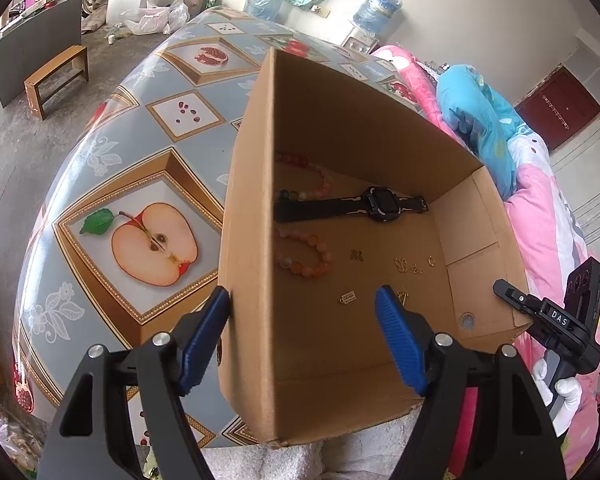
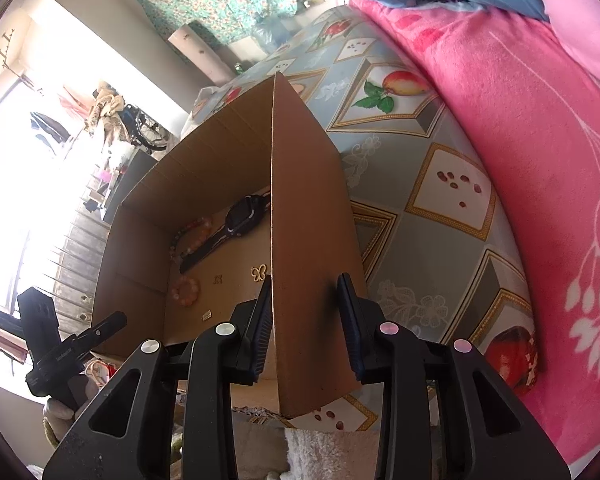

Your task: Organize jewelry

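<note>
Step in hand, by the look of it: gripping the box (image 1: 364, 128) by two opposite walls, ready to shift or lift it. Worth closing both sides evenly, biting low enough on the cardboard not to buckle it, and keeping the box level so nothing slides.

Left hand-held gripper (image 1: 304, 336): wide open, straddling the left wall; outer pad touching or just off the cardboard at 9 o'clock, inner pad hanging free inside at 3 o'clock, above the floor. Nothing clamped yet.

Right hand-held gripper (image 2: 306, 324): partly open astride the right wall; inner pad against or almost against the cardboard edge at 10 o'clock, outer pad apart from the wall's outer face at 2 o'clock. No firm hold visible.

Jewelry inside on the box floor: watch (image 1: 376, 204) toward 12 o'clock, a bead bracelet (image 1: 306, 254) near the left wall, a second bead strand (image 1: 316, 178) beyond the watch strap, small gold charms (image 1: 408, 266) scattered near centre. Box sitting on the table (image 1: 140, 160), at its near edge, bed (image 2: 520, 140) at 3 o'clock.
</note>
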Tool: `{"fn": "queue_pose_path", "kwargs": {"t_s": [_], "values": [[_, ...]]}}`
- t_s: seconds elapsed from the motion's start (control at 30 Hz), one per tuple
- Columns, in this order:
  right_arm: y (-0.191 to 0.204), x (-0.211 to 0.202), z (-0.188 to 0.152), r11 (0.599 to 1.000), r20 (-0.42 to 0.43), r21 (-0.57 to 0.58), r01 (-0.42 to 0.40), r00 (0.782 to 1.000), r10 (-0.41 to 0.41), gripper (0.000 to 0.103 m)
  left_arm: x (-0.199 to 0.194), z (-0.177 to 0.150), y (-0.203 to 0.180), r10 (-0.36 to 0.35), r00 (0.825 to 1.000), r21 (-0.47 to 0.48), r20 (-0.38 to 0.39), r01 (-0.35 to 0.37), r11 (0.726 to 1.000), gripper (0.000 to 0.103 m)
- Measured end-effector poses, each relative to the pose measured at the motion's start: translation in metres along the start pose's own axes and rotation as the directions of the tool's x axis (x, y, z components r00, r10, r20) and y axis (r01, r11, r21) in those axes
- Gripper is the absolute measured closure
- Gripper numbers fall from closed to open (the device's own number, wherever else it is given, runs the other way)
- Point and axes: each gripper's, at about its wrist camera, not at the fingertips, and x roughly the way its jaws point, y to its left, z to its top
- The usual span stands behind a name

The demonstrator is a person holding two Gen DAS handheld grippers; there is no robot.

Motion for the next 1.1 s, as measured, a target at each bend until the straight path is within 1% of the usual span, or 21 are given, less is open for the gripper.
{"fn": "queue_pose_path", "kwargs": {"t_s": [0.13,0.2,0.27,0.37,0.43,0.47,0.53,0.6,0.67,0.7,0.77,0.8,0.87,0.97,1.03,1.07,1.1], "values": [[0.002,0.000,-0.002,1.000,0.019,-0.015,0.000,1.000,0.001,0.069,-0.002,-0.005,-0.005,0.018,0.999,0.052,0.033,-0.020,0.998,0.030],[0.002,-0.002,-0.004,1.000,0.028,-0.016,0.000,1.000,0.001,0.069,-0.005,-0.008,-0.007,0.021,0.998,0.071,0.067,-0.026,0.997,0.030],[0.002,-0.005,-0.006,1.000,0.043,-0.013,0.017,0.999,-0.016,0.067,-0.013,-0.011,-0.011,0.040,0.992,0.098,0.116,-0.051,0.994,0.029],[0.002,-0.017,-0.011,0.998,0.099,-0.021,0.058,0.993,-0.056,0.064,-0.034,-0.018,-0.010,0.085,0.971,0.118,0.225,-0.114,0.986,0.029],[0.003,-0.030,-0.015,0.996,0.152,-0.030,0.085,0.985,-0.080,0.061,-0.049,-0.023,-0.007,0.104,0.954,0.112,0.280,-0.140,0.984,0.029],[0.005,-0.036,-0.018,0.993,0.182,-0.036,0.108,0.978,-0.100,0.059,-0.056,-0.025,-0.005,0.114,0.947,0.107,0.301,-0.153,0.982,0.027],[0.011,-0.048,-0.024,0.988,0.238,-0.053,0.146,0.963,-0.130,0.055,-0.068,-0.030,-0.006,0.144,0.928,0.097,0.344,-0.188,0.977,0.021],[0.019,-0.061,-0.030,0.982,0.296,-0.074,0.174,0.944,-0.145,0.050,-0.076,-0.035,-0.010,0.162,0.914,0.099,0.371,-0.212,0.972,0.017],[0.030,-0.072,-0.039,0.972,0.353,-0.110,0.205,0.923,-0.155,0.041,-0.083,-0.039,-0.015,0.180,0.900,0.095,0.396,-0.235,0.967,0.008],[0.036,-0.077,-0.042,0.968,0.380,-0.125,0.217,0.912,-0.155,0.038,-0.086,-0.043,-0.018,0.186,0.894,0.093,0.408,-0.243,0.966,0.005],[0.048,-0.087,-0.051,0.956,0.438,-0.159,0.246,0.886,-0.155,0.029,-0.091,-0.047,-0.025,0.182,0.885,0.100,0.428,-0.247,0.964,0.006],[0.054,-0.091,-0.054,0.949,0.466,-0.171,0.265,0.870,-0.159,0.026,-0.094,-0.049,-0.028,0.181,0.881,0.103,0.437,-0.249,0.963,0.006],[0.063,-0.101,-0.061,0.941,0.522,-0.191,0.280,0.841,-0.144,0.016,-0.097,-0.054,-0.034,0.183,0.871,0.102,0.457,-0.255,0.962,0.006],[0.071,-0.111,-0.072,0.938,0.582,-0.192,0.287,0.803,-0.126,0.008,-0.102,-0.061,-0.042,0.186,0.853,0.091,0.487,-0.262,0.961,0.006],[0.073,-0.116,-0.079,0.936,0.617,-0.181,0.302,0.776,-0.130,0.008,-0.106,-0.065,-0.046,0.192,0.835,0.079,0.516,-0.269,0.960,0.006],[0.073,-0.117,-0.083,0.939,0.630,-0.179,0.294,0.767,-0.121,0.008,-0.107,-0.067,-0.049,0.190,0.829,0.080,0.527,-0.270,0.959,0.006],[0.073,-0.117,-0.086,0.943,0.635,-0.176,0.283,0.765,-0.111,0.008,-0.108,-0.069,-0.051,0.185,0.826,0.086,0.533,-0.270,0.959,0.006]]}}
